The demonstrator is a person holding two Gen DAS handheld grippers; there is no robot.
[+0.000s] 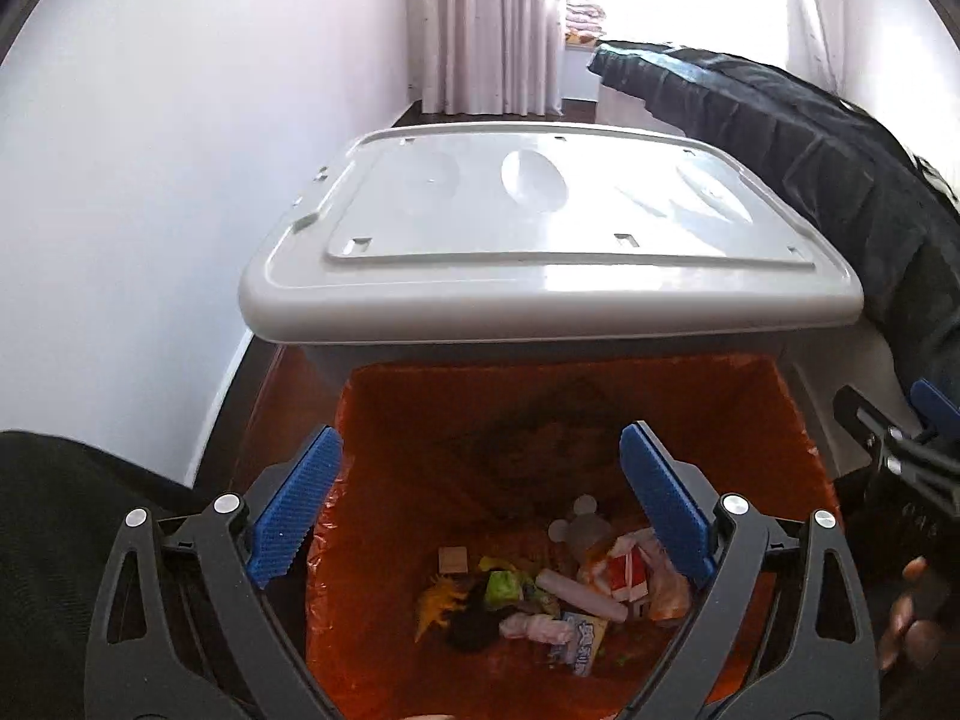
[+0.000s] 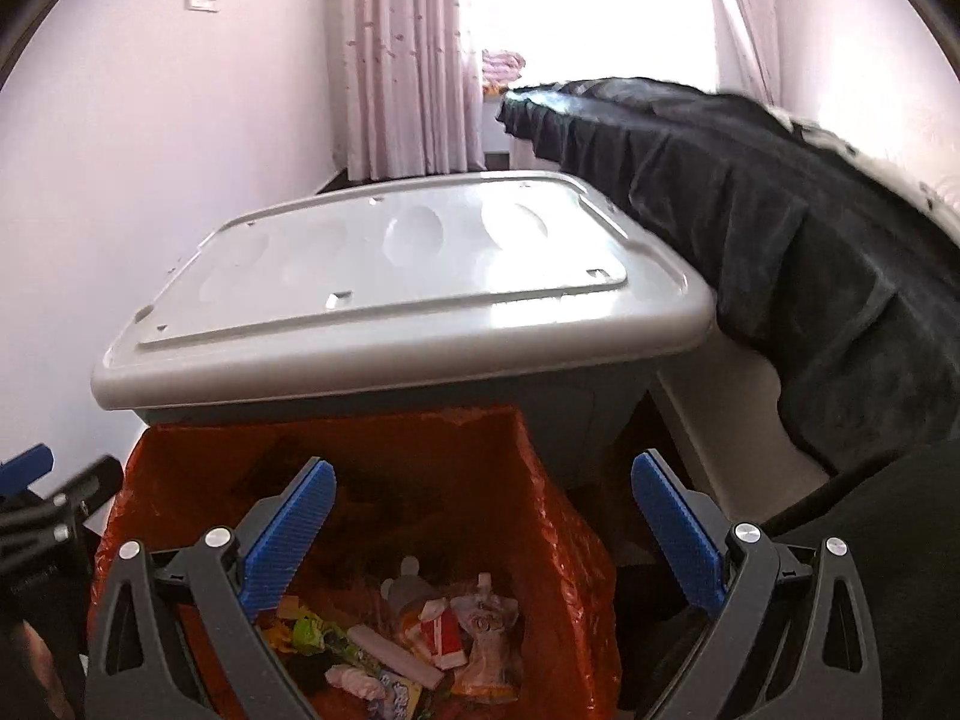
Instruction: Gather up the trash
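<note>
Left gripper point(image 1: 480, 498): your blue fingers are wide apart, with nothing between them, above the bin.
Right gripper point(image 2: 483, 534): wide apart too, and empty.
Trash point(image 1: 540, 600): it lies at the bottom of the orange bag point(image 1: 420, 408).
Gray lid point(image 1: 540, 228): it stands just behind the bag.
Dark cloth point(image 2: 780, 228): it touches the lid's right side.

Glossy grey plastic lid point(image 1: 540, 252) – crinkly orange liner point(image 1: 420, 408).
</note>
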